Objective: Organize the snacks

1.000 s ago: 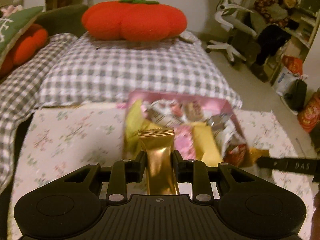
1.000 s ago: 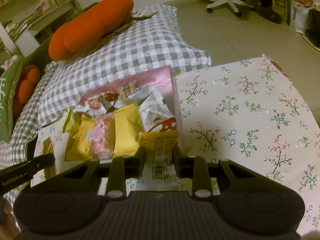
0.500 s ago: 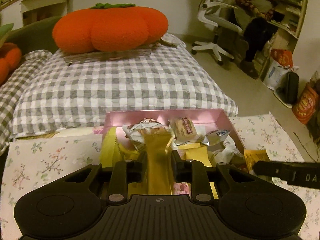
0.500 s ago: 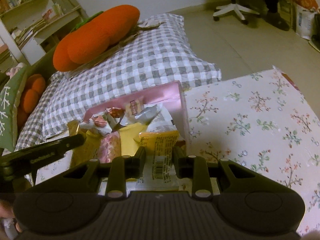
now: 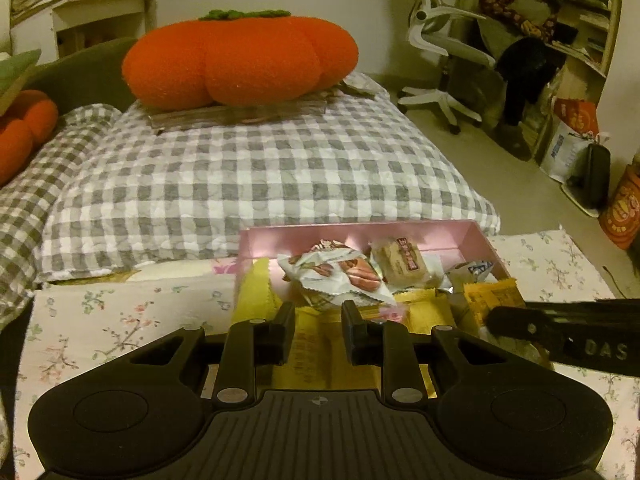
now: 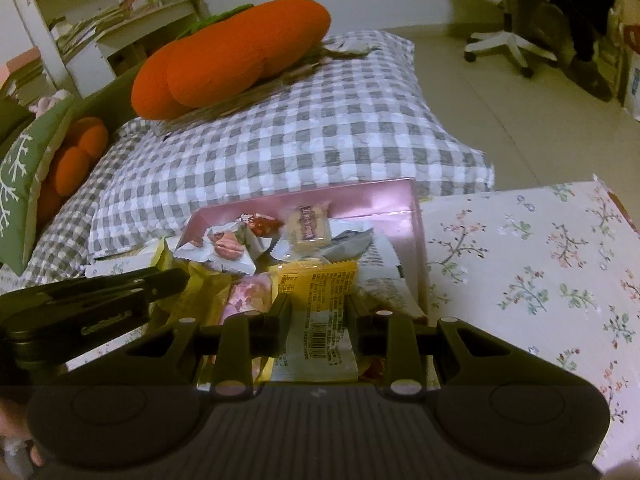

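A pink box point(image 5: 360, 230) holding several wrapped snacks stands on a floral cloth point(image 5: 100, 320). My left gripper point(image 5: 318, 320) hangs over the box's near left part, shut on a gold packet point(image 5: 316, 356) that points into the box. My right gripper point(image 6: 318, 308) is over the box's near right part, shut on a yellow-orange packet point(image 6: 316, 300) with a barcode. In the right wrist view the pink box point(image 6: 380, 200) shows the left gripper point(image 6: 176, 278) coming in from the left. The right gripper point(image 5: 496, 320) enters the left wrist view from the right, with its orange packet point(image 5: 494, 300) at the tip.
A grey checked cushion point(image 5: 260, 176) lies right behind the box, with a big orange pumpkin plush point(image 5: 240, 60) on it. The floral cloth point(image 6: 520, 260) stretches to the right of the box. A white office chair point(image 5: 440, 52) and bags stand on the floor at the far right.
Both grippers have moved in over the pink box with their packets still held. The gold packet now sits lower between the left fingers, and the box has drawn nearer in both views.
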`<state>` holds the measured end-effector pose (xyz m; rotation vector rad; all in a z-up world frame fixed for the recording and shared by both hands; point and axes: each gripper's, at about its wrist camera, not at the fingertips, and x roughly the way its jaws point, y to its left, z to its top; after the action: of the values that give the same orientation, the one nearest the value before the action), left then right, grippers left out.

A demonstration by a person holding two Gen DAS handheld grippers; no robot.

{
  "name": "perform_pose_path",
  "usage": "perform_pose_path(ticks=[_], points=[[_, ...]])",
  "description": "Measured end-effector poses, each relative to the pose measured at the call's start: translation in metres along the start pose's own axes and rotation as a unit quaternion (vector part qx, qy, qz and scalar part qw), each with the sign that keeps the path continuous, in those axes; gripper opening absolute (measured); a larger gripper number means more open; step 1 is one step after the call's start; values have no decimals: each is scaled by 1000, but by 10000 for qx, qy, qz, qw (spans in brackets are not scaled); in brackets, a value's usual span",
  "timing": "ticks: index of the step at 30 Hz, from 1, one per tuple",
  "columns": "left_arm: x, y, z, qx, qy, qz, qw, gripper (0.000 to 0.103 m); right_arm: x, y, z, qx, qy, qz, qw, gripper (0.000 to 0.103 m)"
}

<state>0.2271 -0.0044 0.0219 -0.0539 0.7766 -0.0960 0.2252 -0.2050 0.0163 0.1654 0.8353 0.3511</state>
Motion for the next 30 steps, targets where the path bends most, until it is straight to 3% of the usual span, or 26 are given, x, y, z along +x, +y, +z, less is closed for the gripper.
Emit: perform_pose_path(ticks=[3,5,6,16,17,19,24,30], points=[[-6,1,0,35,12,68,10000,24,-3,4,2,87,-231,115,9996,33],[-12,3,-2,46,39,134,9999,26,-5,5,1,93,-306,20,9995,48],[-14,5,-3,15,72,171,9998,26,-7,6,1,70,-317,-52,9995,50],[-41,11,-23,-320,527,511,9968,34,-27,-14,-10,674,52,11,9977,52],[-47,10,-25,-339,544,523,9966,37,-29,-14,-11,698,94,9,9975,54],[-56,9,-27,-379,588,585,9958,56,-32,-14,-13,760,213,-15,9969,56],[-79,3,-42,-359,720,741,9940,63,-39,-9,-21,893,692,-63,9936,60],[-101,2,-60,-480,794,820,9923,65,-61,9,-33,777,815,7,9936,69]])
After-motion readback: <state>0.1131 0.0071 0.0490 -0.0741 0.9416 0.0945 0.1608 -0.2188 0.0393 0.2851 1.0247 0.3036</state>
